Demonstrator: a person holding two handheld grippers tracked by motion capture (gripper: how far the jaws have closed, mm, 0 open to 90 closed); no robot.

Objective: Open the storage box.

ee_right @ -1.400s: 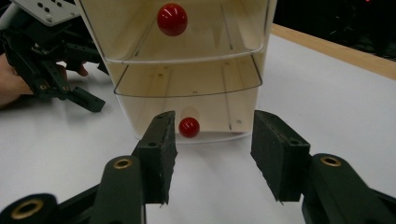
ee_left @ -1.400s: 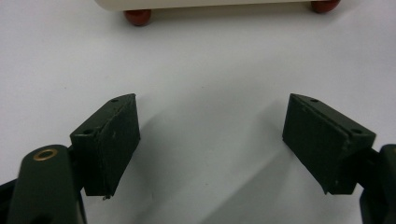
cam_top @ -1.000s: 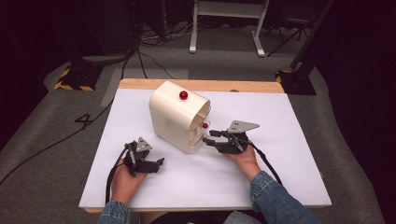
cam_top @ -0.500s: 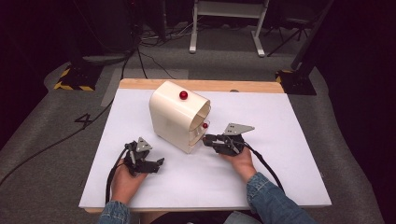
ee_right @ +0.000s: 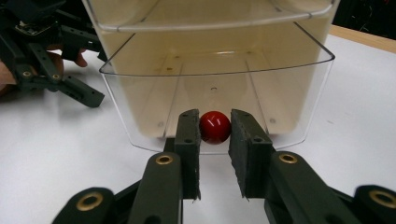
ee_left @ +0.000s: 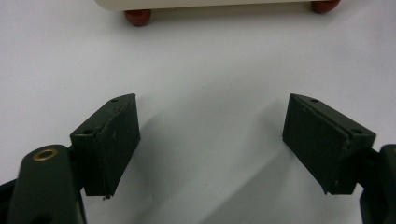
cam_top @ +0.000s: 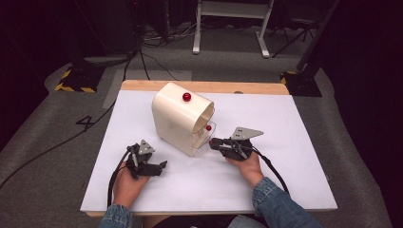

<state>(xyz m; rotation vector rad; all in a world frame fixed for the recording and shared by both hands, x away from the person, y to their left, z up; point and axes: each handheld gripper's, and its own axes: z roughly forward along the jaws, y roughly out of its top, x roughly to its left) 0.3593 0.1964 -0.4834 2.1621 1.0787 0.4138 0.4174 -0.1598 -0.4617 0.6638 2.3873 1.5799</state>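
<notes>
A cream cabinet (cam_top: 177, 118) with a rounded top and a red ball (cam_top: 187, 97) on it stands mid-table. Its lowest clear drawer (ee_right: 140, 107) juts out a little and has a red knob (ee_right: 215, 126) on its front. My right gripper (ee_right: 215, 120) is shut on that knob, one pad against each side; from above the right gripper (cam_top: 213, 142) sits at the drawer's front. My left gripper (ee_left: 210, 121) rests open on the white table top with nothing between its jaws, in front of the cabinet's left side, where two red feet (ee_left: 137, 17) show.
A white sheet (cam_top: 285, 133) covers the table, with a wooden strip (cam_top: 247, 87) along the far edge. A second clear drawer (ee_right: 210, 14) sits above the gripped one. Cables and stands lie on the dark floor beyond the table.
My right gripper has edged left to the drawer front, and its jaws have narrowed around the red knob. The left hand and its gripper have stayed where they were.
</notes>
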